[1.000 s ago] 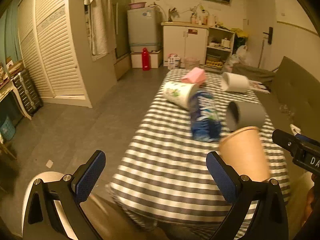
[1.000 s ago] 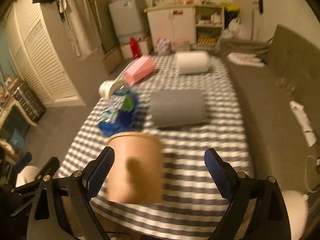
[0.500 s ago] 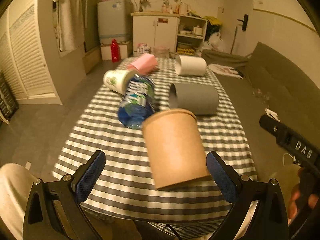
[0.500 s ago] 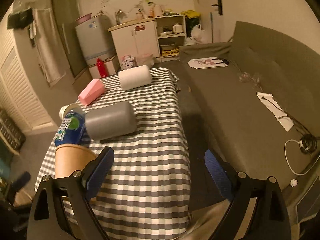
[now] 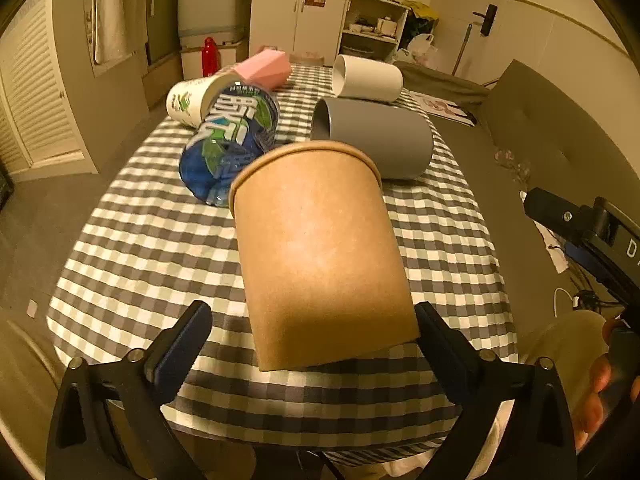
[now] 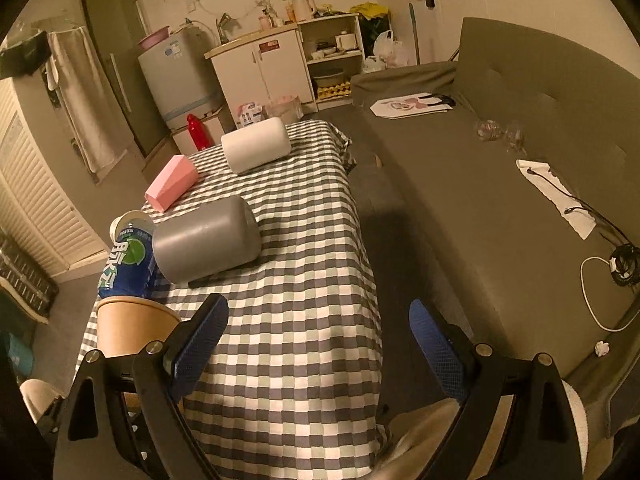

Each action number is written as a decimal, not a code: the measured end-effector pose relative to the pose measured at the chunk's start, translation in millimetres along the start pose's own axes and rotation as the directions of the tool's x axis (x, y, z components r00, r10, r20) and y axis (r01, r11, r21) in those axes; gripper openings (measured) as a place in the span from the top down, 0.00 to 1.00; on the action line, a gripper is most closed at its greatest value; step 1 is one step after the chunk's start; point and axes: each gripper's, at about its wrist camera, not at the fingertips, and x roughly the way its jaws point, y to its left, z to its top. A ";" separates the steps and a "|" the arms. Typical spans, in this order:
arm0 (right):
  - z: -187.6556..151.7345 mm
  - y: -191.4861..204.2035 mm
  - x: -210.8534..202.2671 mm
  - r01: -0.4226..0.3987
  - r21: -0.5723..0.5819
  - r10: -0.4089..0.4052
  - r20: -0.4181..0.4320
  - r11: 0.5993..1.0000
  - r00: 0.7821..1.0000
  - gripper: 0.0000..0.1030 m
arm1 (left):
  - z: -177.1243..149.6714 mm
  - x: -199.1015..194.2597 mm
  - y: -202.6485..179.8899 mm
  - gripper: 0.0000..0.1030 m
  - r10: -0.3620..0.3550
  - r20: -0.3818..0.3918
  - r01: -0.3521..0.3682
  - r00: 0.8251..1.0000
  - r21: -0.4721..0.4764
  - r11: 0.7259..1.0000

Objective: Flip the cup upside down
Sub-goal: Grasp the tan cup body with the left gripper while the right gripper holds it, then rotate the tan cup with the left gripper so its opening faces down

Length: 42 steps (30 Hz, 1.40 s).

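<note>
**Q:** Since the earlier frames, what has moved?

**A:** Compared with a second ago, the brown paper cup [image 5: 320,256] fills far more of the left wrist view and now sits between the fingers of the left gripper [image 5: 312,340]. In the right wrist view it has slid from the middle to the lower left edge.

**Q:** How does the cup lie?

**A:** It rests on its side on the checked tablecloth [image 5: 152,248], near the front edge. Its rolled rim points away from the camera, its closed base toward it.

**Q:** Is the left gripper holding it?

**A:** No. Its blue-padded fingers are spread wide. The left pad stands clear of the cup. The right pad is just beside the cup's base; whether it touches, I cannot tell.

**Q:** And the right gripper?

**A:** The right gripper [image 6: 320,340] is also spread wide, with nothing between its fingers. It hovers over the cloth to the right of the cup, which shows just behind its left finger.

**Q:** What else is on the table?

**A:** Just behind the cup lie a blue printed can [image 5: 228,152] and a grey cup [image 5: 376,140], both on their sides. Farther back lie a white printed cup [image 5: 188,100], a pink cup [image 5: 264,68] and a white cup [image 5: 368,78], all tipped over. A grey sofa [image 6: 500,200] runs along the table's right side.
</note>
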 end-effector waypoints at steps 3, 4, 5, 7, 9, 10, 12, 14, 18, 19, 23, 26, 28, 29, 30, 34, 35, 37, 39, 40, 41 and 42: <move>1.4 1.1 3.9 -0.005 0.003 0.005 -0.008 1.000 1.000 0.10 | -0.8 -0.3 -3.8 0.19 -0.036 -0.009 0.036 0.999 0.027 0.999; 1.6 2.1 5.2 -0.006 0.003 0.006 -0.012 1.000 1.000 0.10 | -0.6 -0.7 -7.2 0.21 -0.033 -0.010 0.034 0.999 0.050 0.998; 1.5 3.1 6.2 -0.006 0.003 0.006 -0.014 1.000 1.000 0.10 | 0.0 -1.0 -10.1 0.21 -0.026 -0.007 0.027 1.000 0.068 0.997; 1.3 3.9 7.5 -0.008 0.001 0.008 -0.019 1.000 1.000 0.10 | -0.1 -5.0 -13.5 0.21 -0.027 0.000 0.027 1.000 0.099 0.995; 1.8 6.5 6.8 -0.011 -0.004 0.011 -0.017 1.000 1.000 0.10 | 1.4 -9.0 -13.3 0.21 -0.030 0.000 0.030 1.000 0.104 0.994; 2.1 7.5 6.6 -0.013 -0.006 0.013 -0.016 1.000 1.000 0.10 | 2.2 -12.3 -13.5 0.21 -0.027 0.003 0.026 1.000 0.110 0.994; 2.0 8.7 6.5 -0.013 -0.010 0.013 -0.014 1.000 1.000 0.10 | 3.6 -19.6 -14.2 0.21 -0.021 0.016 0.018 1.000 0.128 0.992; 1.3 9.7 5.6 -0.014 -0.014 0.014 -0.013 1.000 1.000 0.10 | 5.1 -27.0 -14.4 0.21 -0.018 0.027 0.014 0.999 0.141 0.990; 0.7 10.3 3.1 -0.015 -0.015 0.015 -0.009 1.000 1.000 0.10 | 11.1 -37.4 -10.3 0.21 -0.027 0.039 0.022 0.999 0.125 0.992; 1.0 10.4 3.4 -0.015 -0.015 0.015 -0.009 1.000 1.000 0.10 | 12.5 -38.1 -9.0 0.21 -0.028 0.039 0.024 0.999 0.119 0.993; 0.7 10.5 2.6 -0.014 -0.016 0.014 -0.008 1.000 1.000 0.10 | 19.2 -38.1 -2.5 0.22 -0.022 0.033 0.019 0.999 0.091 0.996; 0.8 10.1 3.0 -0.013 -0.014 0.013 -0.009 1.000 1.000 0.10 | 28.3 -37.1 -1.5 0.22 -0.029 0.034 0.025 0.999 0.088 0.996; 0.1 9.8 2.8 -0.012 -0.014 0.012 -0.013 1.000 1.000 0.10 | 35.2 -33.7 -3.6 0.22 -0.025 0.035 0.021 0.999 0.101 0.995; 0.2 9.4 2.9 -0.012 -0.014 0.011 -0.015 1.000 1.000 0.10 | 39.1 -30.6 -3.9 0.22 -0.026 0.033 0.022 0.999 0.104 0.994; 0.2 9.5 2.6 -0.012 -0.013 0.012 -0.015 1.000 1.000 0.10 | 43.0 -27.7 -4.1 0.22 -0.029 0.030 0.026 0.999 0.101 0.995; 0.2 9.7 2.7 -0.011 -0.015 0.011 -0.018 1.000 1.000 0.10 | 54.9 -17.7 -4.0 0.22 -0.041 0.034 0.037 0.999 0.091 0.995; -0.2 9.1 2.8 -0.011 -0.015 0.011 -0.019 1.000 1.000 0.10 | 56.8 -15.8 -4.0 0.22 -0.043 0.034 0.040 0.998 0.088 0.995; 0.4 9.0 3.3 -0.010 -0.016 0.009 -0.022 1.000 1.000 0.10 | 59.8 -11.7 -3.9 0.22 -0.042 0.035 0.038 0.999 0.084 0.996; 1.2 8.8 5.1 -0.009 -0.016 0.008 -0.024 1.000 1.000 0.10 | 62.4 -5.4 -3.8 0.22 -0.029 0.029 0.026 0.999 0.089 0.996; 1.6 8.7 5.7 -0.008 -0.016 0.008 -0.025 1.000 1.000 0.10 | 62.9 -2.8 -3.5 0.22 -0.026 0.031 0.023 0.999 0.091 0.996; 2.0 8.7 6.3 -0.008 -0.016 0.008 -0.026 1.000 1.000 0.10 | 63.5 -2.1 -3.0 0.22 -0.024 0.035 0.021 0.999 0.093 0.995; 2.4 8.8 7.0 -0.008 -0.017 0.007 -0.027 1.000 1.000 0.10 | 63.4 -1.9 -3.3 0.22 -0.025 0.045 0.021 0.999 0.099 0.995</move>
